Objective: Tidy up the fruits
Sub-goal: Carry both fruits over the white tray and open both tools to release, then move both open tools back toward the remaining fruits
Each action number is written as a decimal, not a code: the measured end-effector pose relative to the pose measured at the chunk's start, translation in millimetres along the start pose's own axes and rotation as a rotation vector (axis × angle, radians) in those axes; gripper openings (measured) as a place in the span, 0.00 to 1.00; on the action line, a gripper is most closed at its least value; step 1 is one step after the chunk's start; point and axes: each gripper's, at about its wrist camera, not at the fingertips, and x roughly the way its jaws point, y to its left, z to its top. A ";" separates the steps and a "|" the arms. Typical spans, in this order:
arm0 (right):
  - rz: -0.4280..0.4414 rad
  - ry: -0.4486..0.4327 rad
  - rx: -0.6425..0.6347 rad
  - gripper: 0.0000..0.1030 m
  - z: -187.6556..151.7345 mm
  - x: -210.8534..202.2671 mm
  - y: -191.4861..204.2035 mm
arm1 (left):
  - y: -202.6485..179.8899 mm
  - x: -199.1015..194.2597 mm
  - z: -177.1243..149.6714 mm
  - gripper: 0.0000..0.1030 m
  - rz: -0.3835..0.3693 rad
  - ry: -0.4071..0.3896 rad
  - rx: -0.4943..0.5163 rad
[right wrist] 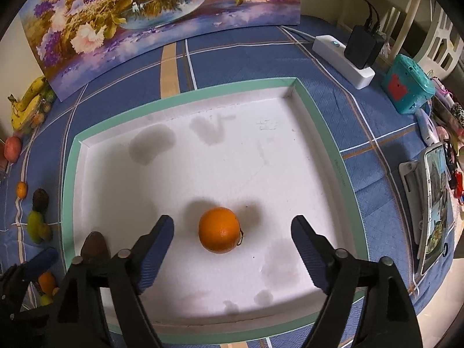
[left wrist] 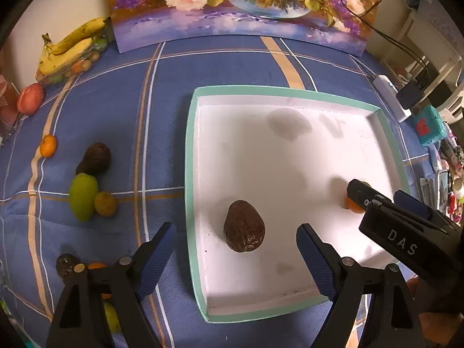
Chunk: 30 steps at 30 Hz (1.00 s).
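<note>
A white tray with a mint-green rim (left wrist: 190,156) (right wrist: 68,174) lies on the blue checked cloth. A brown avocado (left wrist: 244,226) rests on the tray floor between the wide-apart fingers of my left gripper (left wrist: 236,232), and the pads do not touch it. An orange (right wrist: 219,229) sits on the tray between the spread fingers of my right gripper (right wrist: 232,226), also untouched. In the left wrist view the right gripper (left wrist: 377,197) hides most of that orange (left wrist: 352,206). The avocado (right wrist: 94,245) shows at the lower left of the right wrist view.
Left of the tray on the cloth lie another avocado (left wrist: 94,159), a green mango (left wrist: 83,195), a yellowish fruit (left wrist: 105,203), a small orange (left wrist: 48,145), a red fruit (left wrist: 30,98) and bananas (left wrist: 72,43). A flower painting (left wrist: 246,5) stands behind. A power strip (right wrist: 342,58) and a teal box (right wrist: 407,87) sit right.
</note>
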 end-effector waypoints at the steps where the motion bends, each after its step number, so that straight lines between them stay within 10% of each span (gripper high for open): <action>1: 0.001 -0.003 0.002 0.82 -0.2 -1.0 -0.6 | -0.2 1.2 1.1 0.84 0.004 0.001 -0.005; 15: 0.015 -0.097 -0.016 0.93 1.4 -17.0 5.4 | 52.8 -18.1 1.6 1.00 0.136 -0.070 -0.188; 30: 0.100 -0.256 -0.096 0.93 -9.8 -41.7 42.4 | 130.7 -58.5 -10.7 1.00 0.012 -0.232 -0.382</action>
